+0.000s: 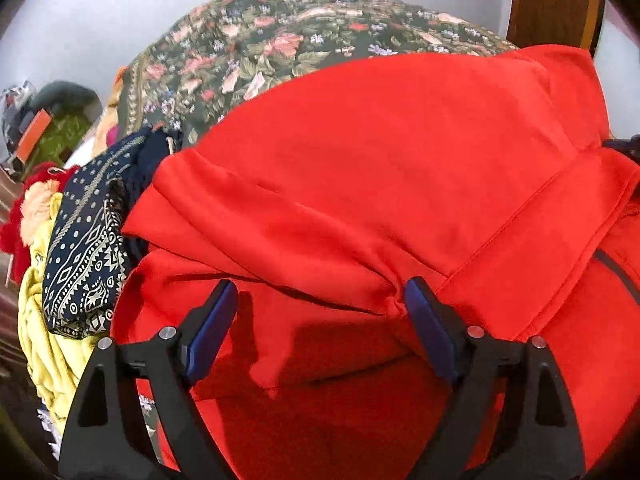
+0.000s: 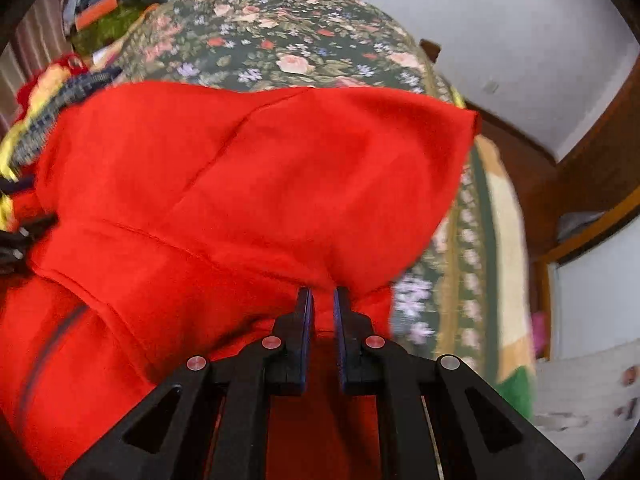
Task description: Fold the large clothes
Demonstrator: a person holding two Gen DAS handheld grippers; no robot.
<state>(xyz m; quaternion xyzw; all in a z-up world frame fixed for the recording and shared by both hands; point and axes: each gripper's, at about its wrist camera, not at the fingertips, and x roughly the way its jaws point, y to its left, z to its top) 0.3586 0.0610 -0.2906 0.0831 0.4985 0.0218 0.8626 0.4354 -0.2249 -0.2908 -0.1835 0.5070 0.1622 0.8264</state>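
Observation:
A large red hooded garment with a dark zip lies on a floral bedspread. My left gripper is open just above the red fabric, its blue pads wide apart, a bunched fold touching the right pad. In the right wrist view the same red garment fills the middle. My right gripper is shut on a pinch of the red fabric near the hood's edge, which rises from between the jaws.
A pile of clothes lies at the left: a navy patterned cloth, a yellow garment and a red fuzzy item. A wooden bed frame and white wall stand at the right. The bedspread extends beyond the garment.

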